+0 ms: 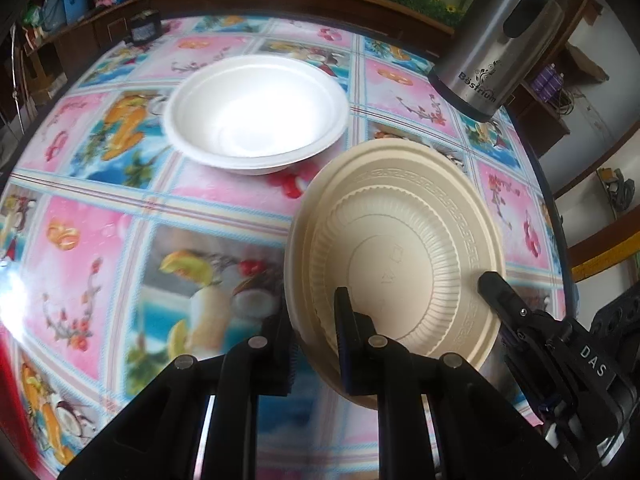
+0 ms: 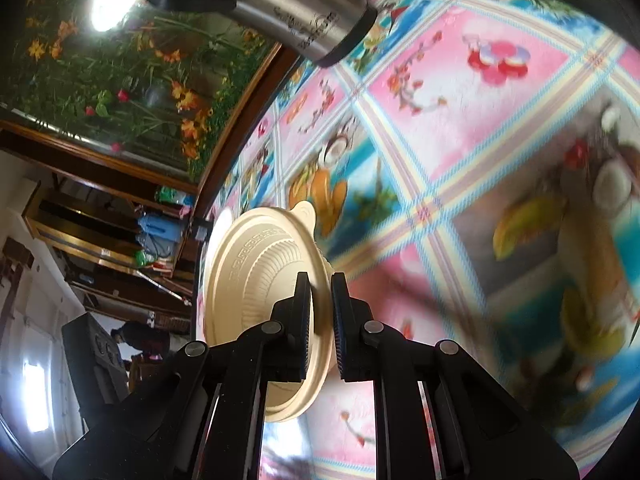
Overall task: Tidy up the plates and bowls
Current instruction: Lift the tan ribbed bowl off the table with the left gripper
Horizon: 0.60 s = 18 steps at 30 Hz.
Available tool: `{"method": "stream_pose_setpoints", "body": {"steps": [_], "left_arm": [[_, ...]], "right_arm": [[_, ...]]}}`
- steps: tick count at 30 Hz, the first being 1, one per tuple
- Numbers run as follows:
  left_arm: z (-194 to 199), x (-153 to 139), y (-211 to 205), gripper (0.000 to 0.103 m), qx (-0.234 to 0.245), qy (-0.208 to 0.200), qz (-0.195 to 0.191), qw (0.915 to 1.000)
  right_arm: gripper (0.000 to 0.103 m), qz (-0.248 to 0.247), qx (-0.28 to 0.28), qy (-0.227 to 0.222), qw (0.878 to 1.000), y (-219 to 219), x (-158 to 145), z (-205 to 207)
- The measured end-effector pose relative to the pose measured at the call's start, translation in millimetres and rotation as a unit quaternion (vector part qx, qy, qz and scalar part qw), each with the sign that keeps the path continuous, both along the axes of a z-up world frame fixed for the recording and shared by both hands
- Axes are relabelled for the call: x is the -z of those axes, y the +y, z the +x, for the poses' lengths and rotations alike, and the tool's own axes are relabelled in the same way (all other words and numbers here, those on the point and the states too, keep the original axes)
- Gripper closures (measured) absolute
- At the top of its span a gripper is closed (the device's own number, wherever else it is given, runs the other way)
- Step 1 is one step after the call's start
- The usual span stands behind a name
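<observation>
Both grippers, left gripper (image 1: pixel 316 344) and right gripper (image 2: pixel 320 324), have jaws pinching the cream ribbed plastic plate (image 1: pixel 400 248) aloft, unstacked; white foam bowl (image 1: pixel 256 114) waits alone on the tabletop (image 1: pixel 100 240)

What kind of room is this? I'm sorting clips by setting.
Probably a home dining area: a fruit-print tablecloth, a steel thermos jug, cluttered wooden shelves and a large flower picture.

Lived-in home, dining corner. Table (image 1: pixel 120 208) under glossy fruit-and-flower oilcloth. Steel thermos jug (image 1: pixel 496 44) at table's far right edge. Framed flower mural (image 2: pixel 100 80) on wall behind table. Cluttered wooden shelves (image 1: pixel 52 12) with bottles and bags left of table.
</observation>
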<state>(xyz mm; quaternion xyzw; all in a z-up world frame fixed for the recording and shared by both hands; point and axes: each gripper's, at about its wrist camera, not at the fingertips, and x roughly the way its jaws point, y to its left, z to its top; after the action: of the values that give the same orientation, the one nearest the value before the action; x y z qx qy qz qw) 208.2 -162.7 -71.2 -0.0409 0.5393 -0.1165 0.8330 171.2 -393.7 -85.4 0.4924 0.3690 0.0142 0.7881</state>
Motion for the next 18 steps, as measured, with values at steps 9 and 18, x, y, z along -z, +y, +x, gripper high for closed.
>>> {"method": "stream_pose_setpoints", "body": {"steps": [9, 18], "left_arm": [[-49.0, -10.8, 28.8, 0.088, 0.006, -0.052, 0.026, 0.9983], [-94.9, -36.6, 69.5, 0.088, -0.004, -0.120, 0.041, 0.9919]], "right_arm": [[0.092, 0.006, -0.029, 0.002, 1.000, 32.9, 2.0, -31.2], [0.092, -0.013, -0.061, -0.028, 0.998, 77.7, -26.9, -63.6]]}}
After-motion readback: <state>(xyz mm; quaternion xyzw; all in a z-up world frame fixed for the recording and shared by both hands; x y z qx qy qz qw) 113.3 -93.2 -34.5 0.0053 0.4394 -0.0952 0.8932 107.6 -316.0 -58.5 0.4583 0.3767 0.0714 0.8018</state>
